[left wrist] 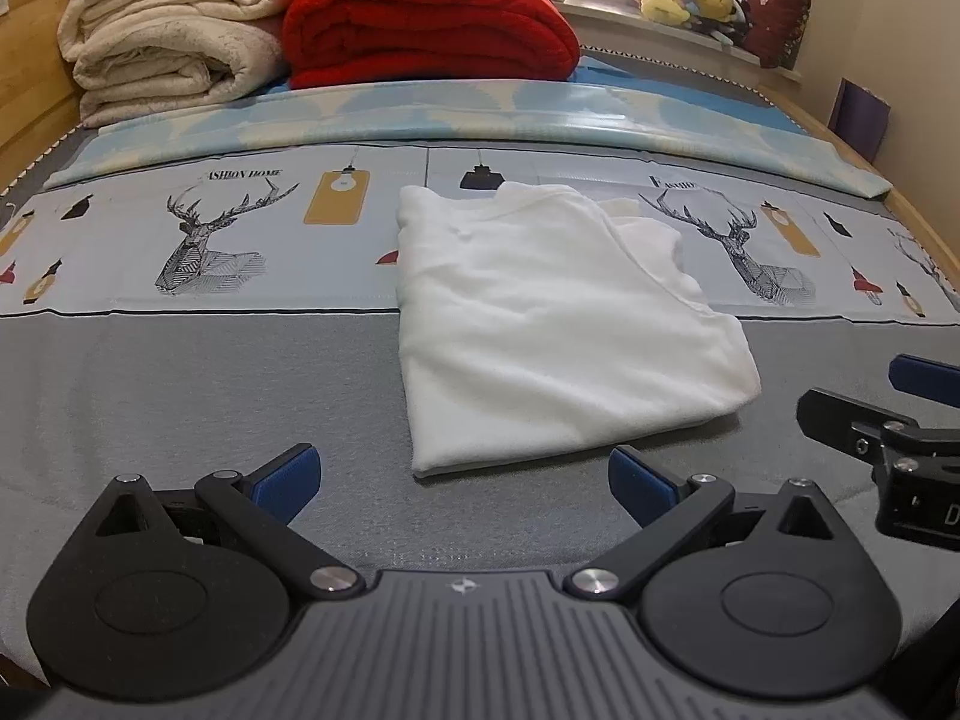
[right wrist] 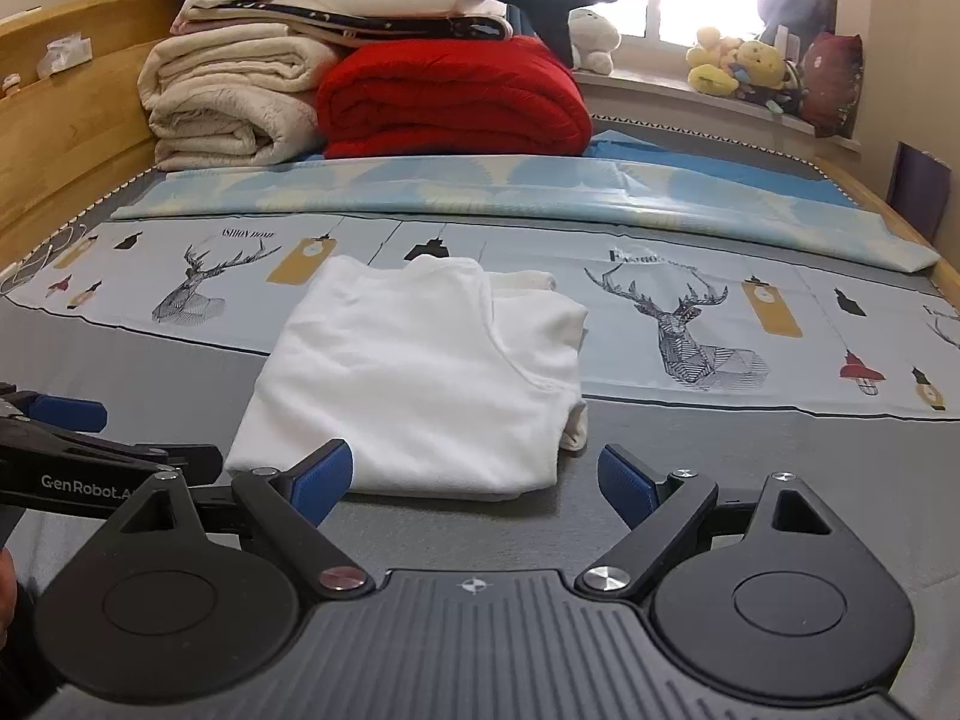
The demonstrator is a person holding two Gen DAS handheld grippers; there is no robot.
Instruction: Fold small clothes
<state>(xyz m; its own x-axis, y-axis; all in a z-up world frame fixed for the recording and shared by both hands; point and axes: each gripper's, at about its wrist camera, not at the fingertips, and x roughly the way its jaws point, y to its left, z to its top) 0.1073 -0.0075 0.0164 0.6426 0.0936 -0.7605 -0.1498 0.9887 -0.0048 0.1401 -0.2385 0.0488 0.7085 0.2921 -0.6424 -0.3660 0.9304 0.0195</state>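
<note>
The white shirt (left wrist: 552, 324) lies mid-frame, long axis running away, straight ahead of both spread, empty grippers: left (left wrist: 465, 483), right (right wrist: 474, 480) nearer its hem.

Bed (left wrist: 180, 372): folded white garment (left wrist: 540, 324), red blanket (left wrist: 432, 30), cream blankets (left wrist: 168, 42).

Free room and obstacles, placed relative to the folded white garment (left wrist: 558, 324):

- Grey bed cover (left wrist: 198, 396), left of and nearer than the garment: bare, passable.
- Deer-print sheet (left wrist: 198, 234), to either side: flat, unobstructed.
- Folded blue quilt (left wrist: 540, 120), beyond: low ridge across the bed.
- Cream blanket (left wrist: 168, 42) and red blanket (left wrist: 426, 24), farther beyond: stacked high, blocking the far end.
- Wooden bed frame (right wrist: 66, 120), far left: a wall.
- Left gripper (left wrist: 465, 483) and right gripper (right wrist: 474, 483), just short of the near edge: fingers spread wide, close beside each other.
</note>
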